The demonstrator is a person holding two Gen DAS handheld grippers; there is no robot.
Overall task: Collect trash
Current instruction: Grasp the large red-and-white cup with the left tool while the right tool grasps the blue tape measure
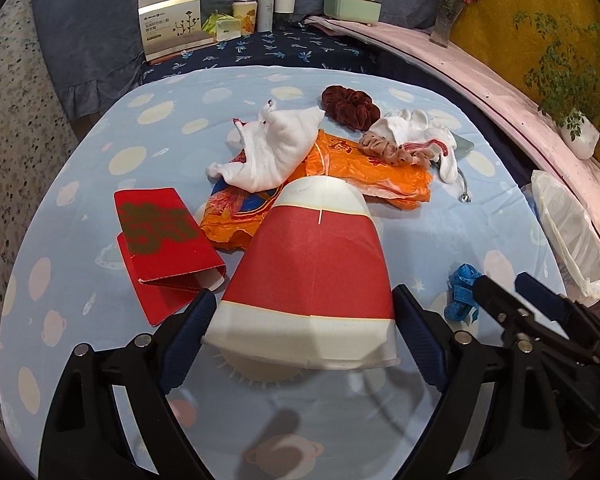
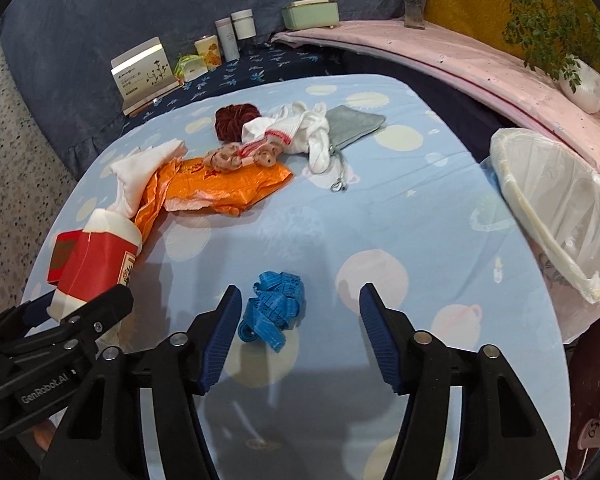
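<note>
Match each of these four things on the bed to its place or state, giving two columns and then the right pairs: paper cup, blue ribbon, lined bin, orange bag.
Things:
1. paper cup
2. blue ribbon
3. lined bin
4. orange bag

Places or states:
A. at the bed's right edge, open-topped
B. between the left gripper's fingers
C. flat under white cloth and scrunchies
D. crumpled ahead of the right gripper's open jaws

Pairs: 1-B, 2-D, 3-A, 4-C

Red cup (image 1: 308, 276) with white bands; red box (image 1: 160, 236) printed in gold; orange bag (image 1: 340, 168); bright blue tape (image 2: 274, 308); pale blue sheet (image 2: 380, 220) with cream and pink planets; maroon scrunchie (image 1: 350, 104) at upper centre.
</note>
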